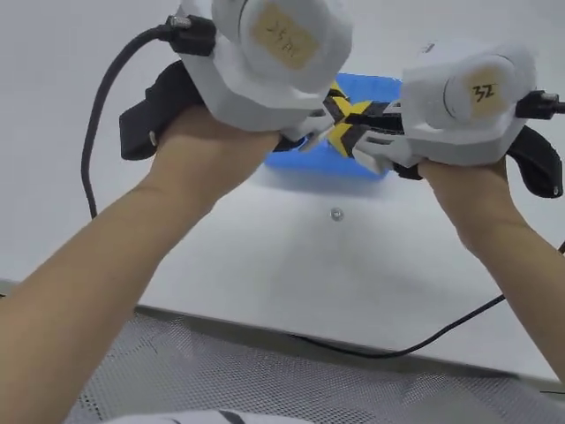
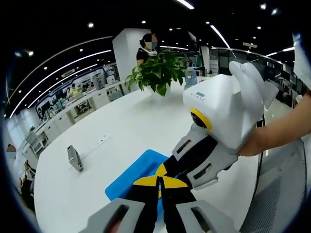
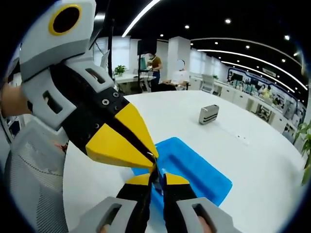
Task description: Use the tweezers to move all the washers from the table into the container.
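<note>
Washer [image 1: 335, 214] on white desk [image 1: 265, 265] in head view; gripper views: left tool [image 2: 158, 180], right tool [image 3: 156, 178] both pressed together, tips close over blue container [image 3: 194, 167]; open office, plant [image 2: 158, 70] behind.

You can see a bushy green plant [image 2: 158, 73] at the top middle of the left gripper view, a small grey metal box [image 2: 74, 158] at the left. Grey mesh [image 1: 265, 380] lies along the bottom of your head view.

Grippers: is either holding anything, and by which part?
Cannot be told: left gripper and right gripper are shut, tips together above the blue container; any held item is hidden.
</note>
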A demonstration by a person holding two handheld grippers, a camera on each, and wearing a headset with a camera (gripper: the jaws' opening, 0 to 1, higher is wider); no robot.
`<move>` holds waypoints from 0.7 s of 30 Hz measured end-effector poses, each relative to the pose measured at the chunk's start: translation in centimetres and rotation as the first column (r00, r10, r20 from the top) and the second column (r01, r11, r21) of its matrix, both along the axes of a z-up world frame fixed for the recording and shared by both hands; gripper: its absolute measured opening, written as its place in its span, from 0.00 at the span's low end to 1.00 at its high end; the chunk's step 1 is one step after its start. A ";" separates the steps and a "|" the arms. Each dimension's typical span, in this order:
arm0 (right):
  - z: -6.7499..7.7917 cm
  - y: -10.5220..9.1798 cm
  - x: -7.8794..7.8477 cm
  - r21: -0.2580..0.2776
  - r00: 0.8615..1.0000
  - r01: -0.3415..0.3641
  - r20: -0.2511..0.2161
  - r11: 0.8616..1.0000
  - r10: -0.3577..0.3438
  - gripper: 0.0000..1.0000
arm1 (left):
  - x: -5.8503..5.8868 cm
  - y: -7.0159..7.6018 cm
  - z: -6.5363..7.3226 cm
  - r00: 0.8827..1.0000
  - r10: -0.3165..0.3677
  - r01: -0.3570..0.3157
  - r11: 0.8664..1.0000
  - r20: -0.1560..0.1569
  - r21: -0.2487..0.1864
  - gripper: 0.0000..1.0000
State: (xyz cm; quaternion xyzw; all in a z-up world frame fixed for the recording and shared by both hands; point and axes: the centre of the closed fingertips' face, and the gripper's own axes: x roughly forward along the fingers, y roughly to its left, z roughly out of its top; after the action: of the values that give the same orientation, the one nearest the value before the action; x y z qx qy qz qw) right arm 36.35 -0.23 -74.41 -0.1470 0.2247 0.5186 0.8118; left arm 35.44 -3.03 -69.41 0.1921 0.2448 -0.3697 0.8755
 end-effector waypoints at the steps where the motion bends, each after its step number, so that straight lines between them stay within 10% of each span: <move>1: 0.3 0.0 0.0 0.010 1.000 0.004 0.003 1.000 -0.004 0.05 | -0.2 -0.1 0.3 1.000 0.000 0.000 1.000 0.006 -0.003 0.00; 9: 3.0 -0.2 -1.5 0.055 0.999 0.013 0.048 0.998 -0.015 0.05 | -1.5 -0.6 2.9 0.997 -0.028 0.027 1.000 0.069 0.014 0.00; 21: 3.1 -1.1 -4.3 0.061 1.000 0.001 0.027 0.998 -0.003 0.06 | -4.0 -1.5 3.0 0.996 -0.058 0.058 0.998 0.063 0.005 0.00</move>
State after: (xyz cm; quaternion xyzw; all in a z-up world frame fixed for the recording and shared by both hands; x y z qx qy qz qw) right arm 32.10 -1.33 -71.31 -0.1289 0.1979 0.5223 0.8194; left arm 31.42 -4.53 -66.46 0.2121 0.2119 -0.3885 0.8713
